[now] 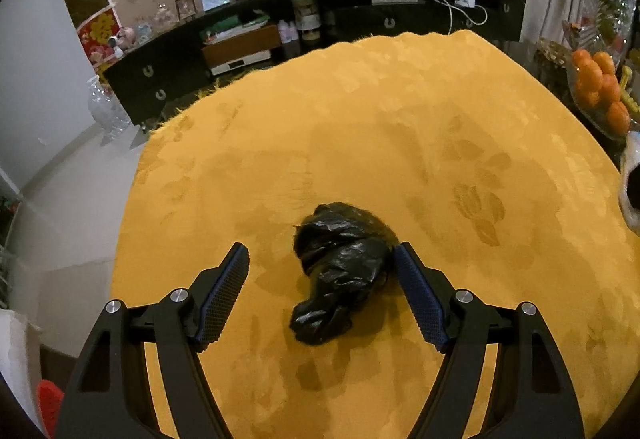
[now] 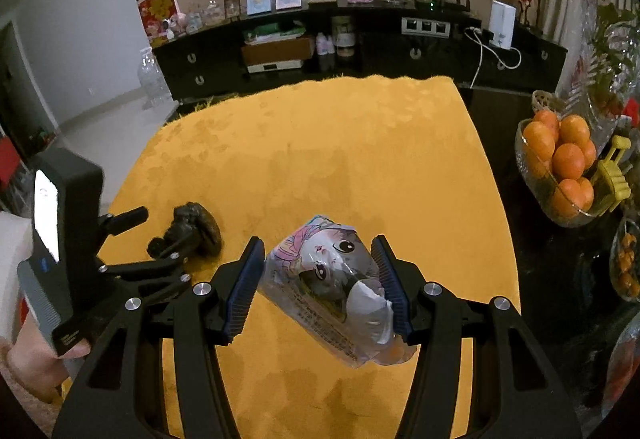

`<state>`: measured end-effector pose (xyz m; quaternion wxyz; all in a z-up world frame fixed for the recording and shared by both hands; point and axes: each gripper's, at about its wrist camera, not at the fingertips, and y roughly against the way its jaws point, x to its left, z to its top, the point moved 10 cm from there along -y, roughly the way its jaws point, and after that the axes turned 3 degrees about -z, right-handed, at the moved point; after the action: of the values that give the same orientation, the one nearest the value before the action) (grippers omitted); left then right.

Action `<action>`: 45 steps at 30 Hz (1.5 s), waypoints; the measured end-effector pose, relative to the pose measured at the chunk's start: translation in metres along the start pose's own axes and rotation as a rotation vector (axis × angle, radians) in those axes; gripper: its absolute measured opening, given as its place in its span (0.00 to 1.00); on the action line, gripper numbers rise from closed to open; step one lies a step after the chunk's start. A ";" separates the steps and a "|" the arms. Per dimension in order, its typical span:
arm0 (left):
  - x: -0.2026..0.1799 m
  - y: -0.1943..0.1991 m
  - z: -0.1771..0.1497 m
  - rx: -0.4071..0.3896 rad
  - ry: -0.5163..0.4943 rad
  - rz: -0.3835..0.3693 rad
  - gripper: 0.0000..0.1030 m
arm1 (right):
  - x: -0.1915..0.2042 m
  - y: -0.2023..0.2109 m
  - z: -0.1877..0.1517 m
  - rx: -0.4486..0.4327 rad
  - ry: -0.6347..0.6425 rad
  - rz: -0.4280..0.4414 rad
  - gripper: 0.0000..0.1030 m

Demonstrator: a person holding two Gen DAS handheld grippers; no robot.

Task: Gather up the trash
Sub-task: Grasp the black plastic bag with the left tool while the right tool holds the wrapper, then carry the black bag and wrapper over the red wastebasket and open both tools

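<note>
A crumpled black plastic bag (image 1: 344, 267) lies on the yellow tablecloth (image 1: 360, 119). My left gripper (image 1: 320, 251) stands open around it, pointing down; the right pad is right beside the bag and the left pad is well apart from it. In the right wrist view, my right gripper (image 2: 318, 243) is shut on a cartoon-printed plastic packet (image 2: 328, 279), held above the tablecloth (image 2: 320, 143). The same view shows the black bag (image 2: 196, 227) at the left with the left gripper (image 2: 160, 235) over it, held by a person's hand.
A glass bowl of oranges (image 2: 560, 167) stands beside the table on the right, also in the left wrist view as the bowl of oranges (image 1: 596, 87). A dark cabinet (image 2: 360, 51) with frames, toys and a globe runs along the far wall. The floor drops off left of the table.
</note>
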<state>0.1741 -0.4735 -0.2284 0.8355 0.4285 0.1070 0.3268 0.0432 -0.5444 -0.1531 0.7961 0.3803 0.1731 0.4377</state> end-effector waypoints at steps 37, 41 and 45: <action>0.122 0.179 -0.044 -0.192 0.203 0.114 0.32 | 0.103 0.019 0.009 -0.052 0.107 0.151 0.52; 0.173 0.224 -0.087 -0.200 0.264 0.227 0.32 | 0.159 0.033 0.005 -0.059 0.169 0.235 0.52; 0.221 0.258 -0.136 -0.175 0.332 0.349 0.32 | 0.219 0.051 -0.007 -0.064 0.258 0.320 0.52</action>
<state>0.1630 -0.1368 -0.0864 0.7713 0.3070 0.1384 0.5401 0.1324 -0.3432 -0.1067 0.6993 0.3183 0.1970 0.6089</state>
